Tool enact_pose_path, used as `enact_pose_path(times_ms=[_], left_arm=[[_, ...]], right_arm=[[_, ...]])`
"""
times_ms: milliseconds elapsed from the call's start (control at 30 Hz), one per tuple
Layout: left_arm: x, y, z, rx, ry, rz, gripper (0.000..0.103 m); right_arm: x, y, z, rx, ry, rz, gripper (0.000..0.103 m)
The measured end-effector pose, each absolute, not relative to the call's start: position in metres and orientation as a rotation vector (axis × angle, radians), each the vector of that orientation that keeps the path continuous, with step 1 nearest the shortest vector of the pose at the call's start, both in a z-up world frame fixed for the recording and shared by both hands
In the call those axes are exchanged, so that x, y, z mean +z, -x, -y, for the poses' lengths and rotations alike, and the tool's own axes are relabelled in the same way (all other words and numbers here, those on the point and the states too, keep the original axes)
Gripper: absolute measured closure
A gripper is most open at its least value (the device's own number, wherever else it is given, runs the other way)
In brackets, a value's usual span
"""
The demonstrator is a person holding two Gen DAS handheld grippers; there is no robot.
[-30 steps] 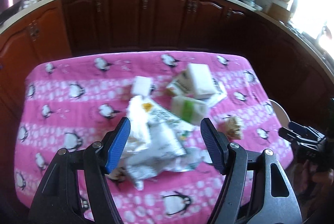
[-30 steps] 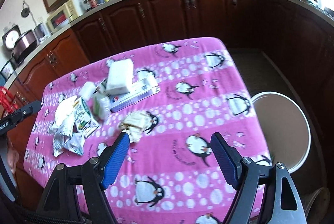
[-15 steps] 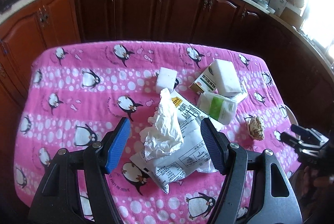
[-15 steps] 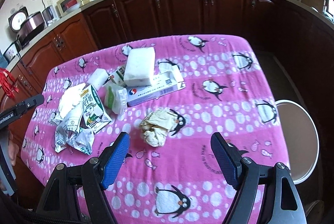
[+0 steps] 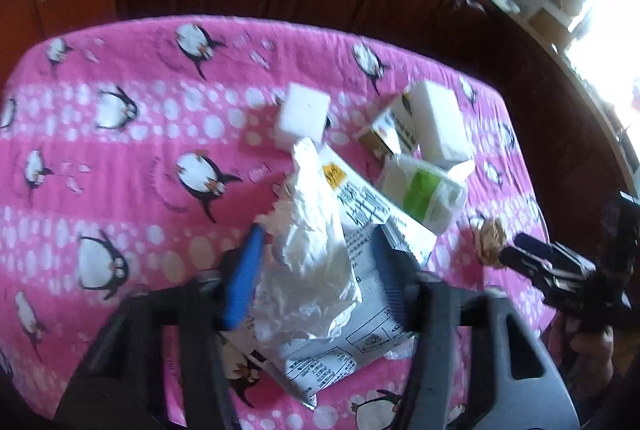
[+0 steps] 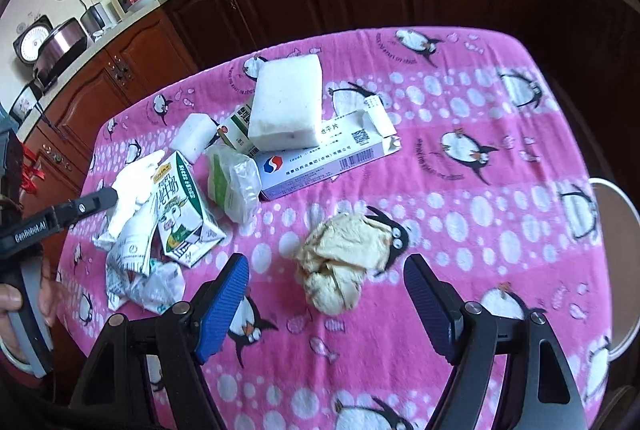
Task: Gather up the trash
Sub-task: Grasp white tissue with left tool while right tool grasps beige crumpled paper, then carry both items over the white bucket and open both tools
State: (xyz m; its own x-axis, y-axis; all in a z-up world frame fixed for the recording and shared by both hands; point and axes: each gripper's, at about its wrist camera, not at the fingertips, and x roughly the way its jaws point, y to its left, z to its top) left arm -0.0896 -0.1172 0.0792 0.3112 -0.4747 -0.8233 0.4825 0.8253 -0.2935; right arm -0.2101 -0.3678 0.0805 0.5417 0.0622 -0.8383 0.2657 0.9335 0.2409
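The left gripper (image 5: pixel 316 270) is closing its jaws around the white tissue (image 5: pixel 310 250) to lift it, while the right gripper (image 6: pixel 324 304), jaws apart, straddles the yellowish wad (image 6: pixel 346 262) beside the milk carton (image 6: pixel 182 205).

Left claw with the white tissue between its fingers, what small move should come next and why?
Probably finish the squeeze, then lift. The left claw is closing with the crumpled white tissue between its blue fingers, though the blur hides whether they press on it yet. The tissue lies loosely on the flattened milk carton, so lifting early could drop it.
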Motion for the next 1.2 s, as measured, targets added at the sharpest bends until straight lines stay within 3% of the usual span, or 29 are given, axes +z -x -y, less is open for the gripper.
enact_pose_path(times_ms=[33, 67, 133, 267, 667, 1200], left_arm=[[0.076, 0.089, 0.12, -0.628, -0.027, -1.094, 0.077], [0.074, 0.088, 0.121, -0.627, -0.038, -1.096, 0.082], [0.073, 0.089, 0.121, -0.62, -0.044, -1.09, 0.086], [0.091, 0.094, 0.109, -0.63, -0.017, -1.055, 0.087], [0.175, 0.14, 0.134, -0.673, -0.082, -0.844, 0.087], [0.184, 0.202, 0.276, -0.87, -0.213, -0.809, 0.087]], right_arm=[[0.076, 0.206, 0.369, -0.121, -0.373, -1.008, 0.033], [0.071, 0.203, 0.37, -0.119, -0.387, -1.017, 0.048], [0.061, 0.198, 0.374, -0.114, -0.426, -1.036, 0.062], [0.059, 0.204, 0.377, -0.108, -0.465, -1.005, 0.079], [0.134, 0.243, 0.37, -0.074, -0.392, -0.827, 0.08], [0.168, 0.328, 0.439, -0.267, -0.365, -0.764, 0.08]])
